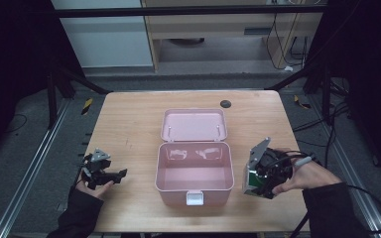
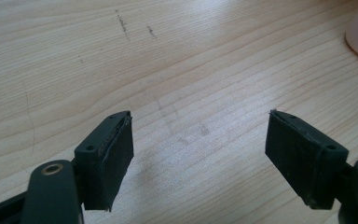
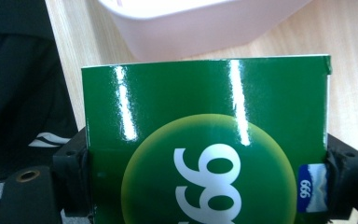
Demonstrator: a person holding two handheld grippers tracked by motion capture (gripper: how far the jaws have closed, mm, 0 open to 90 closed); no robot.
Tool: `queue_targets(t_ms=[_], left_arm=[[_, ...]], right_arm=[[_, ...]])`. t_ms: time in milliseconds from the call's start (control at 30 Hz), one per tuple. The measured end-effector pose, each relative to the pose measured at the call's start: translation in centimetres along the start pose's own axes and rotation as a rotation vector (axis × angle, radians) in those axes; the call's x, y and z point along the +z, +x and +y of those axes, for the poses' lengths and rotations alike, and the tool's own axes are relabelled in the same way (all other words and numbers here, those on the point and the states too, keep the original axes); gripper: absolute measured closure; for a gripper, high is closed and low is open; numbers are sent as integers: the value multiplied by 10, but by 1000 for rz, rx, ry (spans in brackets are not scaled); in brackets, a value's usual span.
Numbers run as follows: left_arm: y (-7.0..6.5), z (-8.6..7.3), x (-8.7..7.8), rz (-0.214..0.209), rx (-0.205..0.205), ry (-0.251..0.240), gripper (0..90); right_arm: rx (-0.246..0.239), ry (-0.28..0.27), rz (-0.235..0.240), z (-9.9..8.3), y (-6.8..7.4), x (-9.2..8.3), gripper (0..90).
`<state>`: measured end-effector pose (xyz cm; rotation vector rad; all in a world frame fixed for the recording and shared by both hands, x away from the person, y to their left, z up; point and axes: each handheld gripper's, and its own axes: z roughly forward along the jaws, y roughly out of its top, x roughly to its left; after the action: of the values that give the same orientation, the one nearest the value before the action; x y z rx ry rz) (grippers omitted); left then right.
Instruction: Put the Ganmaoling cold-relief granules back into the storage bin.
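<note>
A light wooden desk [image 1: 129,124] fills the middle of the frame, with a small dark round cap [image 1: 225,103] near its far edge. Grey floor [image 1: 30,148] surrounds it. Metal rails [image 1: 30,168] run down the lower left and lower right. At the top centre stands a pale wooden cabinet [image 1: 218,25], with cables [image 1: 290,49] hanging at the upper right. A white panel [image 1: 104,34] sits upper left, and dark curtains close both sides.

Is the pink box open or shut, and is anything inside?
Open and empty: the pink box has its lid swung back flat on the table, and its bare floor shows.
</note>
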<state>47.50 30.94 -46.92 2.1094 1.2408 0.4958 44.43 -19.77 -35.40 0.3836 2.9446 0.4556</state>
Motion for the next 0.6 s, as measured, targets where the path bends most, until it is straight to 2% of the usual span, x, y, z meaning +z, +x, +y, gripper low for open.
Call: queue_targets(t_ms=[300,600], left_arm=[[0,0,0,-1,1,0,228],[0,0,0,-1,0,1,228]], right_arm=[[-22,-14,-26,18,-7,-24,157],[-42,-20,-30,35,-11,-43,157]])
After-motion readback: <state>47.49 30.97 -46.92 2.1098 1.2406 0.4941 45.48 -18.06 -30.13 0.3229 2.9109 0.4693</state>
